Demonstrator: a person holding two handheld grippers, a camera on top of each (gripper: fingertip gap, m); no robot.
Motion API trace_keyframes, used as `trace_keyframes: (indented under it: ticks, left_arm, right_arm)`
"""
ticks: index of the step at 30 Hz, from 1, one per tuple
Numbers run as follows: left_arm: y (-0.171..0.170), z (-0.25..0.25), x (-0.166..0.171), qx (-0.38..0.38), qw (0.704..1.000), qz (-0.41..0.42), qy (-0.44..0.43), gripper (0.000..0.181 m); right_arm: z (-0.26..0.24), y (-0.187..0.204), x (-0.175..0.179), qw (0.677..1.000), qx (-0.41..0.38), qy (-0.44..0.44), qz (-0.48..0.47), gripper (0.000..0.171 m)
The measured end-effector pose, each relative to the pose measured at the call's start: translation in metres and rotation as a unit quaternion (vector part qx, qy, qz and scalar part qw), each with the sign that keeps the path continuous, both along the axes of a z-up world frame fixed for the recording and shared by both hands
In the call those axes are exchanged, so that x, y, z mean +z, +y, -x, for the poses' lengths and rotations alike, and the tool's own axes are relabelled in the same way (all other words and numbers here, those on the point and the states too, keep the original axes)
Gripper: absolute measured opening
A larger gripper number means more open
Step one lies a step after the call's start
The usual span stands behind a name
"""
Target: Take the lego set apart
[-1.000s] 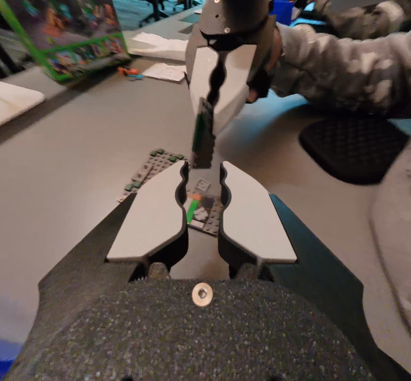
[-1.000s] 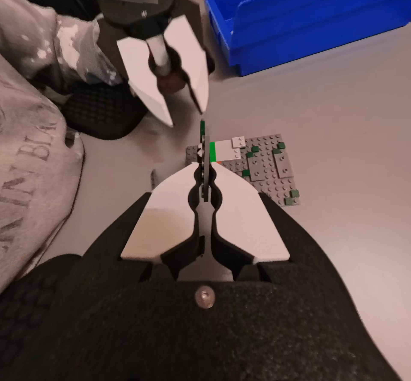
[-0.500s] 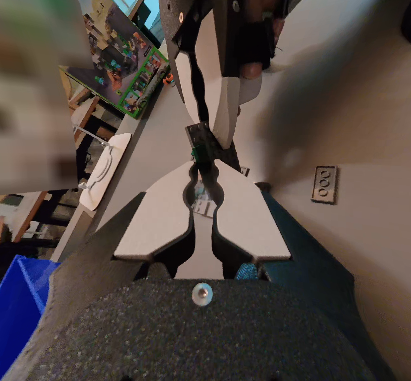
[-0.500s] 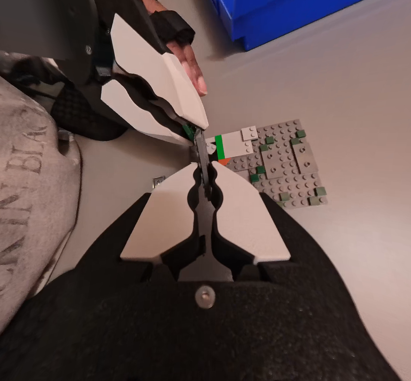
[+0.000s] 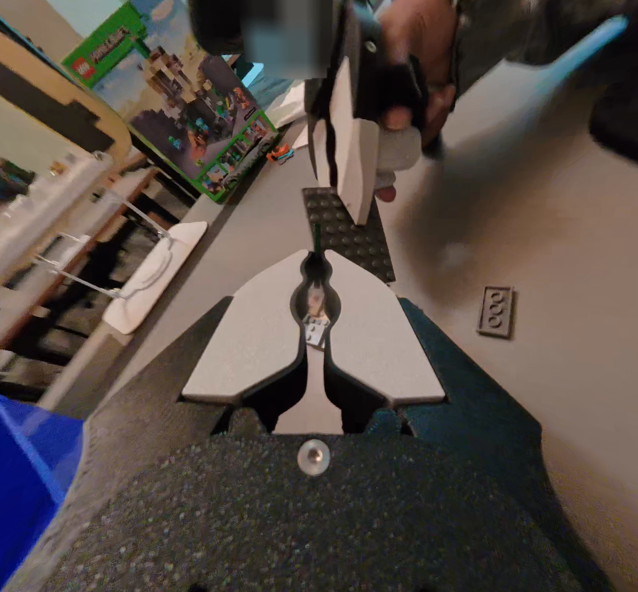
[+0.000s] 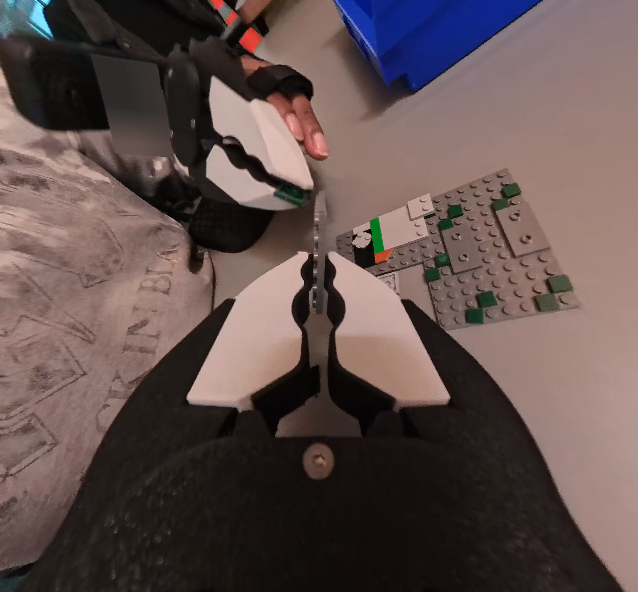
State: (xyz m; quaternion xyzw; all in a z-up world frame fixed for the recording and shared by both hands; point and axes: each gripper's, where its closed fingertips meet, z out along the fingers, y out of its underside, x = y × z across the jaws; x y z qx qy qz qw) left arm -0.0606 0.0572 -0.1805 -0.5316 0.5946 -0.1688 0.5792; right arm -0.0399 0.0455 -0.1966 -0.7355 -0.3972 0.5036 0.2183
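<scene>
A grey studded plate [image 6: 319, 250] is held edge-on, clamped between the closed jaws of the right gripper [image 6: 317, 256] at frame centre. A small green piece [image 6: 291, 194] is pinched in the nearly closed left gripper [image 6: 303, 195], just above it. The larger grey baseplate [image 6: 483, 257] lies on the table [image 6: 518, 126] at centre right, below a blue bin [image 6: 466, 5].

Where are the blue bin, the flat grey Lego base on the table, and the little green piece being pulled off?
blue bin [image 6: 466, 23], right wrist view, its front wall.
grey Lego base [image 6: 483, 264], right wrist view, bare studded middle.
green piece [image 6: 291, 193], right wrist view, its exposed end.
</scene>
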Motion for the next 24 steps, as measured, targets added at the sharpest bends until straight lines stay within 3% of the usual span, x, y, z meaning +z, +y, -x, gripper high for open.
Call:
trace_keyframes:
  ticks: [4,7,10,14,24]
  left_arm:
    - [-0.026,-0.001,0.001,-0.097,0.983,0.155,-0.027,0.003]
    - [-0.055,0.000,-0.020,-0.165,0.950,0.263,0.035,0.003]
    - [-0.078,-0.001,-0.040,-0.199,0.923,0.318,0.090,0.003]
    - [-0.084,-0.002,-0.062,-0.190,0.912,0.334,0.140,0.020]
    - [-0.076,-0.007,-0.079,-0.132,0.932,0.267,0.206,0.032]
  right_arm:
    - [-0.008,0.004,-0.004,1.000,-0.002,-0.008,-0.001,0.004]
    - [-0.019,0.002,-0.017,0.998,0.017,-0.062,-0.024,0.004]
    - [-0.026,0.001,-0.017,0.996,0.025,-0.077,-0.031,0.005]
    - [-0.032,0.004,-0.015,0.996,0.020,-0.080,-0.037,0.004]
    - [-0.033,0.006,-0.013,0.995,0.019,-0.081,-0.046,0.005]
